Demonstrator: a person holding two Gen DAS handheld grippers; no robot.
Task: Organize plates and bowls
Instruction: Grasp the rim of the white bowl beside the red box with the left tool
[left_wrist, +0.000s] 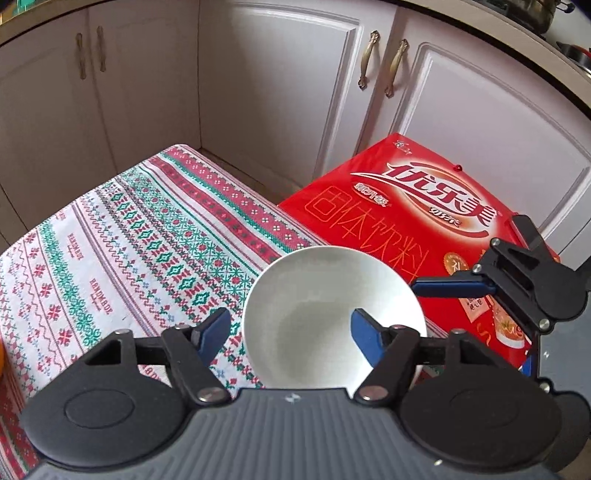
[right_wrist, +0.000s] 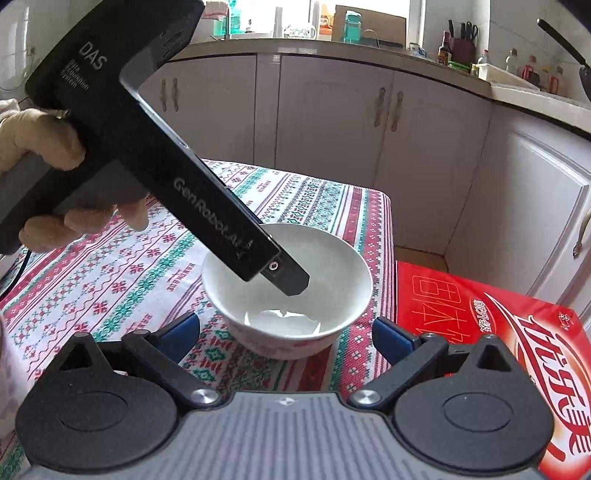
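A white bowl (left_wrist: 332, 314) stands upright on the counter (left_wrist: 122, 236), which is covered by a cloth patterned in red, green and white, and it sits close to the counter's right edge. Just beside the bowl, past that edge, lies a red box (left_wrist: 424, 206) printed with large characters, lower than the bowl in the right wrist view. The left gripper (left_wrist: 291, 328) reaches down over the bowl with its jaws part-way open: one blue finger (left_wrist: 364, 326) hangs inside the bowl above its floor, the other is outside the bowl's left wall over the cloth, so the near rim lies between them, and neither pad presses on it. In the right wrist view a gloved hand (right_wrist: 48, 155) holds this gripper's black handle to the left of the bowl. The right gripper (right_wrist: 286, 334) is on the near side of the bowl with its jaws spread wide, wider than the bowl, and nothing between them. Behind the bowl, white cabinet doors (left_wrist: 280, 85) with brass handles fill the background.
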